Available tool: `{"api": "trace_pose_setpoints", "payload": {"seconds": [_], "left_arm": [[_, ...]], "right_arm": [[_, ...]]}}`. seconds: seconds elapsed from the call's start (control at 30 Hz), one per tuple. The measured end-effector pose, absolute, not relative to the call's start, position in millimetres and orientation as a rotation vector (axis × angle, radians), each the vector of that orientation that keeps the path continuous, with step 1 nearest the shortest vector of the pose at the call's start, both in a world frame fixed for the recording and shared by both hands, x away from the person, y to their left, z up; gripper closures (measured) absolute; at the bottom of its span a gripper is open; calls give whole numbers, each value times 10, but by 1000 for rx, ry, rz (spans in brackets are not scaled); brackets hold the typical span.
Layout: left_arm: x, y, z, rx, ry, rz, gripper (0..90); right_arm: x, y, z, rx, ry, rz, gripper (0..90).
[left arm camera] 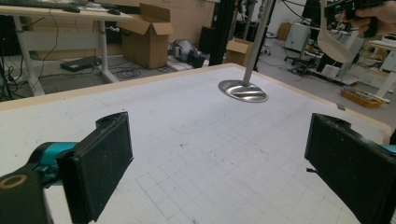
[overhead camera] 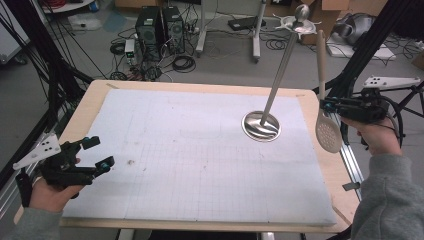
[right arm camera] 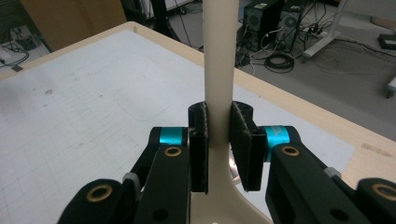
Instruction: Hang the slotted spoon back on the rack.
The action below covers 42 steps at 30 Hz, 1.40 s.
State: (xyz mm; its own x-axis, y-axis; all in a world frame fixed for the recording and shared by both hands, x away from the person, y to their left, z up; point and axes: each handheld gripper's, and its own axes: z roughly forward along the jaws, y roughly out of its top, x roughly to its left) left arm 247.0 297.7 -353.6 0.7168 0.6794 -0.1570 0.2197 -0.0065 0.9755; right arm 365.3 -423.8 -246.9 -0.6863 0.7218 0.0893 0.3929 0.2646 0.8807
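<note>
At the near left of the table, the left gripper rests low over the white gridded mat, held by the person's left hand. Its jaws stand wide apart, and in the left gripper view nothing is between them, only the bare mat.

At the right edge of the table, a little farther, the right gripper is held by the person's right hand in a grey sleeve. Its jaws are closed on the handle of a cream slotted spoon. In the right gripper view both pads press on the handle from the two sides. The spoon hangs upright in the air, with the perforated head down and just over the right border of the mat, and the handle points up.

Farther, at the right centre of the mat, stands a metal stand with a round base; its pole rises to hooks at the top. The spoon is near it, to its right, and does not touch it.
</note>
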Motion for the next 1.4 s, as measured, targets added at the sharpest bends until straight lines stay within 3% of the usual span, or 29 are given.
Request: {"api": "trace_pose_setpoints", "payload": {"seconds": [1.23, 1.3, 1.4], "left_arm": [[2422, 3028, -3509, 1557, 759, 433, 79], [2424, 3022, -3511, 1562, 756, 434, 79], [2429, 3013, -3518, 1565, 757, 434, 79]], "right_arm": [[3950, -3759, -2686, 1078, 2145, 1337, 774], [3945, -3757, -2704, 1086, 2142, 1351, 763], [3910, -3752, -2746, 1069, 2110, 1367, 636]]}}
